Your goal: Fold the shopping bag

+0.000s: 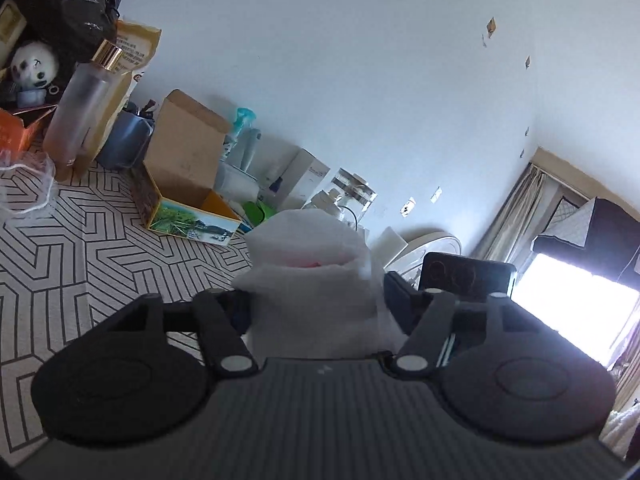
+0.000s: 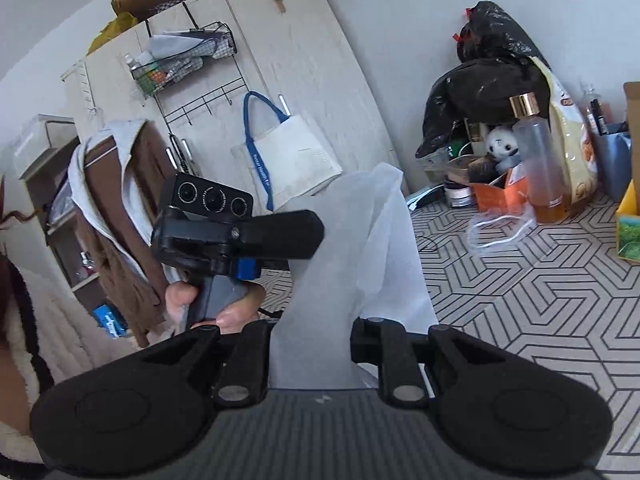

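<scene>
Left gripper (image 1: 316, 308), right gripper (image 2: 312, 344) each holding white bag (image 2: 356, 248); no legible print.

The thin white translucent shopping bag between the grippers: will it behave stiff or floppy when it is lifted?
The thin white translucent shopping bag is probably floppy: it drapes in soft folds between the left gripper and the right gripper. It seems light, since light shines through it. It may slip, as the film looks smooth.
</scene>
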Demonstrator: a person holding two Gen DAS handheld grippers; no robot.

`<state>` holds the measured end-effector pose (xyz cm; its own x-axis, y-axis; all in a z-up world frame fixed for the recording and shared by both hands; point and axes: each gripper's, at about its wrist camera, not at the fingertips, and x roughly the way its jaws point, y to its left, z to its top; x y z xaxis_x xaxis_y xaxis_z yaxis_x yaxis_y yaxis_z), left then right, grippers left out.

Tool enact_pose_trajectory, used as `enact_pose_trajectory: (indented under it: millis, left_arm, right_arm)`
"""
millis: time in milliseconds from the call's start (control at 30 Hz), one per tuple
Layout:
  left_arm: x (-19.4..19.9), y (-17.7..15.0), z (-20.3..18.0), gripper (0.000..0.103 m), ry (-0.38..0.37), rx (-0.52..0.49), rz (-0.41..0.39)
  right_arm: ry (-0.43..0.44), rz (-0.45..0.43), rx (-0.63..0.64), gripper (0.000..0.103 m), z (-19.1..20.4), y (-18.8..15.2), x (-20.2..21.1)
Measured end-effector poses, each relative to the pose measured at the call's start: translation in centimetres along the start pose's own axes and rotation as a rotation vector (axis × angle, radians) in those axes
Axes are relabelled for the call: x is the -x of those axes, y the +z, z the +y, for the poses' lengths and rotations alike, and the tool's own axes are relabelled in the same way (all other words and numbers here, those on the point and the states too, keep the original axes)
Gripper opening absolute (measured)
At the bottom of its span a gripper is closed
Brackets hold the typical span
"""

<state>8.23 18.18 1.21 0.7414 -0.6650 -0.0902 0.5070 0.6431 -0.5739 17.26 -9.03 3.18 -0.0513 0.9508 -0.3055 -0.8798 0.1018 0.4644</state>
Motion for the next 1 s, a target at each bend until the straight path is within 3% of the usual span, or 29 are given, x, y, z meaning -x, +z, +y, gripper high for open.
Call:
enact_pose_trajectory:
  millis: [133,200,233,267,400,500,600,700,733,833,933,1000]
  left_arm:
    - [0.0,0.1,0.6,0.029,-0.049,0.040,0.017]
    - [-0.2,0.1,1.4,0.025,-0.062,0.090,0.011]
    - [-0.3,0.2,1.9,0.025,-0.063,0.121,0.013]
    - [-0.3,0.2,2.2,0.025,-0.051,0.137,0.011]
    - [-0.5,0.5,2.6,0.025,0.093,0.175,0.008]
    - [-1.1,0.5,2.6,0.025,0.159,0.211,0.015]
    - [-1.5,0.3,2.0,0.025,0.156,0.211,0.016]
    - [-1.3,0.1,1.1,0.025,0.174,0.197,0.000]
    - [-1.1,0.0,0.9,0.025,0.173,0.199,-0.002]
    - [-0.7,0.0,0.6,0.025,0.166,0.200,-0.002]
    - [-0.1,0.1,0.2,0.024,0.157,0.179,0.009]
    - [0.1,0.3,-0.2,0.024,0.129,0.144,0.010]
  right_arm:
    - [0.053,0.008,-0.036,0.023,-0.7,-0.1,0.1]
    - [0.003,0.031,-0.036,0.038,-0.6,0.3,0.3]
    - [-0.076,0.044,-0.010,0.057,-0.1,0.6,0.7]
    - [-0.158,0.030,0.038,0.067,0.8,0.7,1.5]
    - [-0.569,-0.024,0.227,0.067,6.8,0.9,3.5]
    - [-0.713,-0.066,0.430,0.067,12.7,0.1,3.0]
    - [-0.731,-0.015,0.559,0.068,15.9,-1.4,0.0]
    - [-0.823,0.042,0.643,0.071,16.5,-2.7,-3.8]
    - [-0.891,0.063,0.695,0.071,16.5,-3.6,-5.8]
    - [-0.967,0.073,0.748,0.071,16.1,-4.7,-8.1]
    - [-0.944,0.042,0.674,0.069,15.1,-4.0,-8.3]
    - [-0.855,0.019,0.570,0.060,14.0,-2.9,-7.5]
